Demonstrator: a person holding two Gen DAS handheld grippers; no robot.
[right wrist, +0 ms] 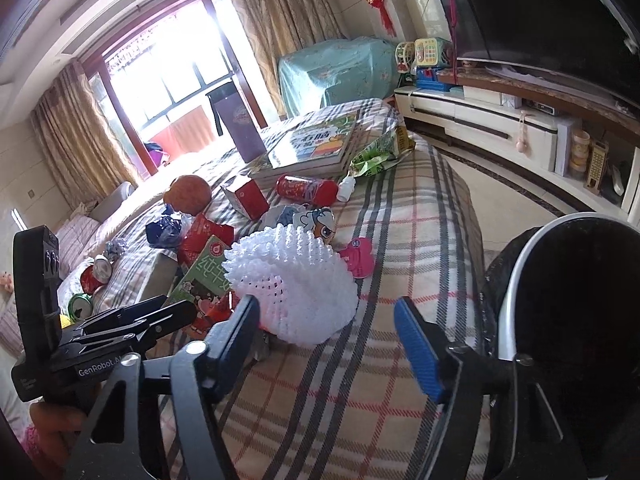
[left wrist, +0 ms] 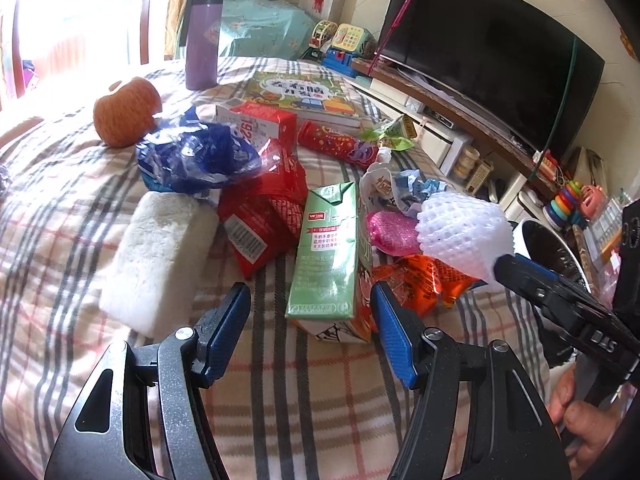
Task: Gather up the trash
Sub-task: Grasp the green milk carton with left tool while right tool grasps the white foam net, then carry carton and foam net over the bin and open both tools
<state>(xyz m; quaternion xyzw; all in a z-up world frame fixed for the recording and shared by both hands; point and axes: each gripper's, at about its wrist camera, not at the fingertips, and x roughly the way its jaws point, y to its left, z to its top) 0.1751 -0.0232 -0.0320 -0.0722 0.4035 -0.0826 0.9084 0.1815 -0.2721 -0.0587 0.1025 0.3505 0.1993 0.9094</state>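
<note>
**A:** How much trash is collected so far?

**B:** Hardly any, by my judgement. The bin (right wrist: pixel 516 280) stands off the desk's right edge, and its black liner is too dark to show anything inside. Nearly all the litter is on the plaid cloth of the desk (left wrist: pixel 304 400).

**A:** What's there?

**B:** In the middle lie a green carton (left wrist: pixel 328 248), a red wrapper (left wrist: pixel 264 216) and a blue bag (left wrist: pixel 192 160). Nearer the bin are an orange wrapper (left wrist: pixel 420 280) and a pink scrap (left wrist: pixel 388 232). Farther back are a red tube (left wrist: pixel 332 140) and a red box (left wrist: pixel 264 120). Two cans (right wrist: pixel 96 272) sit at the far left.

**A:** And the grippers?

**B:** The left gripper (left wrist: pixel 310 296) has its fingers wide apart and nothing between the pads. It points straight at the near end of the green carton, which lies on the cloth just ahead.

**A:** The right one?

**B:** The right gripper (right wrist: pixel 326 312) is spread too. A white foam net (right wrist: pixel 296 288) sits against its left finger, near the desk's right side and close to the bin, but it isn't clamped. I can't tell whether the net rests on the cloth.

**A:** So what's left?

**B:** Practically everything. The net looks like the piece in hand, with the carton next. The fruit (left wrist: pixel 126 110), book (left wrist: pixel 300 96) and flask (left wrist: pixel 202 40) probably stay.
</note>
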